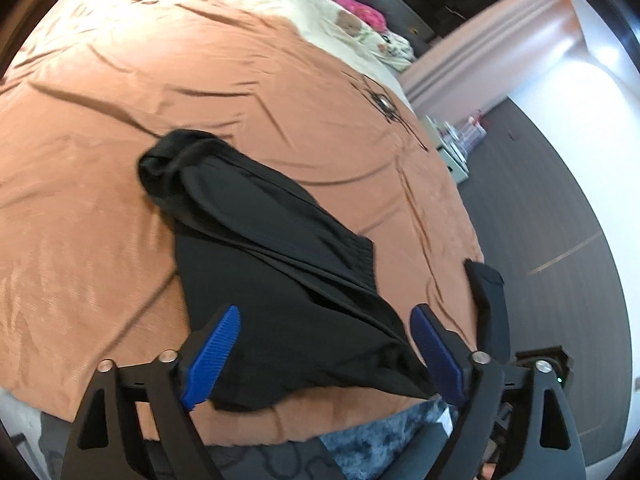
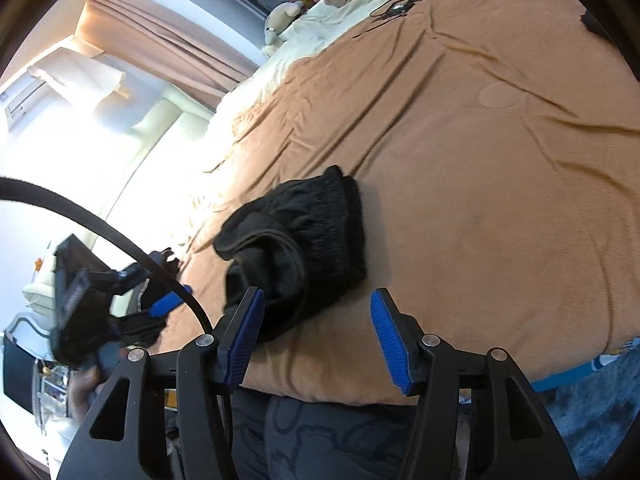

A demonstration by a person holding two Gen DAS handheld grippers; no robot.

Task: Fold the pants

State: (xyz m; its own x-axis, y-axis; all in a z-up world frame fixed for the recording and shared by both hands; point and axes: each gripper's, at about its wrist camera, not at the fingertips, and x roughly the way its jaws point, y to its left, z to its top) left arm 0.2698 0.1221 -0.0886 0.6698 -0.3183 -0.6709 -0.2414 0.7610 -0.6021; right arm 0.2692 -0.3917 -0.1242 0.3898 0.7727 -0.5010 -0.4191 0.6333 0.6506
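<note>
Between and just ahead of the wide-open, empty left claw (image 1: 324, 354) and right claw (image 2: 318, 338), black pants (image 1: 264, 248) lie bunched on the bed (image 1: 100, 208).

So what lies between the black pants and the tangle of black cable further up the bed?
Only bare, wrinkled orange blanket; nothing sits between the black pants and the black cable. The right wrist view shows it best.

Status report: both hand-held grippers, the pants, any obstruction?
Left hand-held gripper open, right hand-held gripper open. Black pants bunched on orange bedspread, unheld. No obstruction nearby.
</note>
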